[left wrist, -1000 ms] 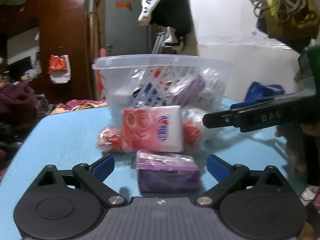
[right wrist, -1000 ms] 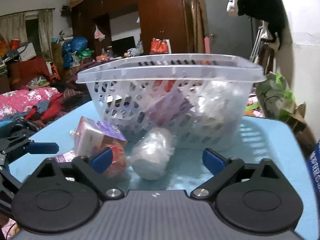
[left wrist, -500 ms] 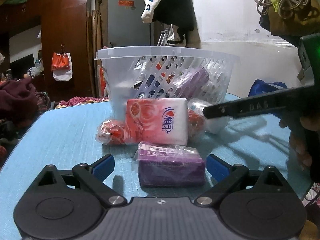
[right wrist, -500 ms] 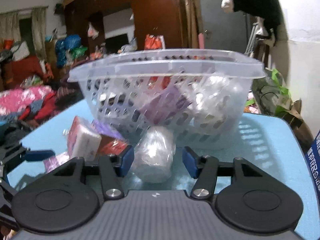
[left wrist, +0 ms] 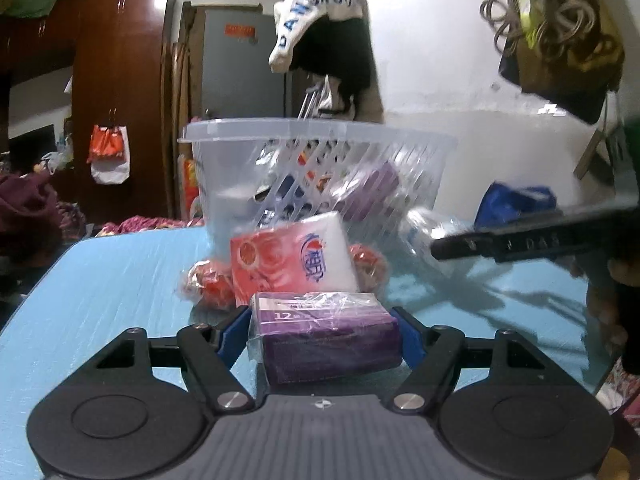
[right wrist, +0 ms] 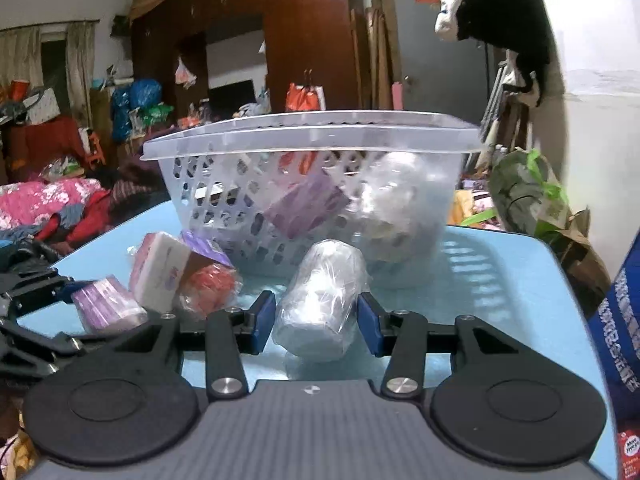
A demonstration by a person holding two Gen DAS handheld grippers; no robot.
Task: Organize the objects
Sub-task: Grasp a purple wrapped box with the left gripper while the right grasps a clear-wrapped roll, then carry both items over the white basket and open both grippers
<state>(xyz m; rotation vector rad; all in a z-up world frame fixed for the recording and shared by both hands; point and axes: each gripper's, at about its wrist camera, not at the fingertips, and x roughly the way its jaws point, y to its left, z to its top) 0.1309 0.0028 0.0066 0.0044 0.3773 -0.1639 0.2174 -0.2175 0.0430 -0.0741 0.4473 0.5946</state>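
On a light-blue table [left wrist: 100, 280], the left gripper [left wrist: 322, 332] clamps a plastic-wrapped purple box [left wrist: 326, 340] between its blue pads, just in front of a pink-and-white tissue pack [left wrist: 296, 260] that leans against a clear perforated basket [right wrist: 312, 148]. The right gripper [right wrist: 316, 318] has its fingers drawn in close around a wrapped white roll [right wrist: 320, 300] lying in front of the basket; whether the pads touch it cannot be told. Red wrapped items [left wrist: 208, 284] sit beside the tissue pack. The basket holds a purple pack and more wrapped goods.
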